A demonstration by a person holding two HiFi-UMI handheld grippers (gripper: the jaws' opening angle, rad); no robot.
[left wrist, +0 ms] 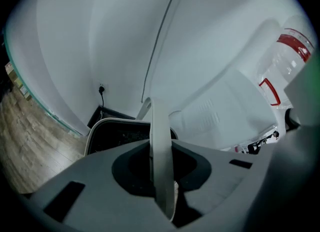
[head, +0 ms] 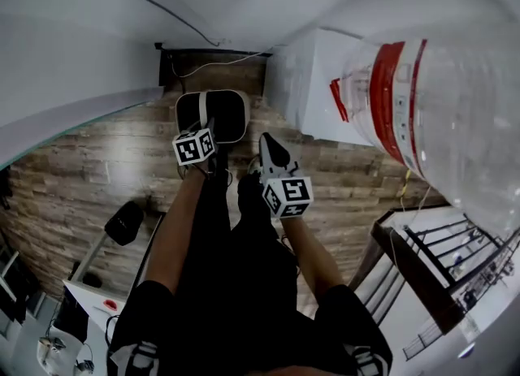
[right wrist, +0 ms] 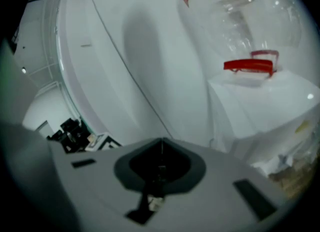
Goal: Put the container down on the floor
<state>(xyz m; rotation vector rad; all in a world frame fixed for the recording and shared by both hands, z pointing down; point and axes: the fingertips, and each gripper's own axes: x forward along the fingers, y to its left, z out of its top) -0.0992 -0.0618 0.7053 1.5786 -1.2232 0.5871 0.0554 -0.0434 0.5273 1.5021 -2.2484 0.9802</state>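
Note:
A black container with a cream rim (head: pixel 213 113) hangs by its pale handle from my left gripper (head: pixel 211 132), over the wood-look floor (head: pixel 97 171) near the wall. In the left gripper view the handle (left wrist: pixel 160 126) runs upright between the jaws, and my left gripper (left wrist: pixel 161 148) is shut on it. The container's dark inside and rim (left wrist: pixel 107 126) lie just beyond. Whether its bottom touches the floor is hidden. My right gripper (head: pixel 273 152) is beside the container on the right, apart from it. Its jaws (right wrist: pixel 161 148) meet with nothing between them.
A big clear water bottle with a red label (head: pixel 439 98) sits on a white cabinet (head: pixel 313 82) at the right. A black rack (head: pixel 431 261) stands at lower right, a black chair (head: pixel 123 222) and a desk at lower left. A wall socket with a cable (left wrist: pixel 101 89) is behind the container.

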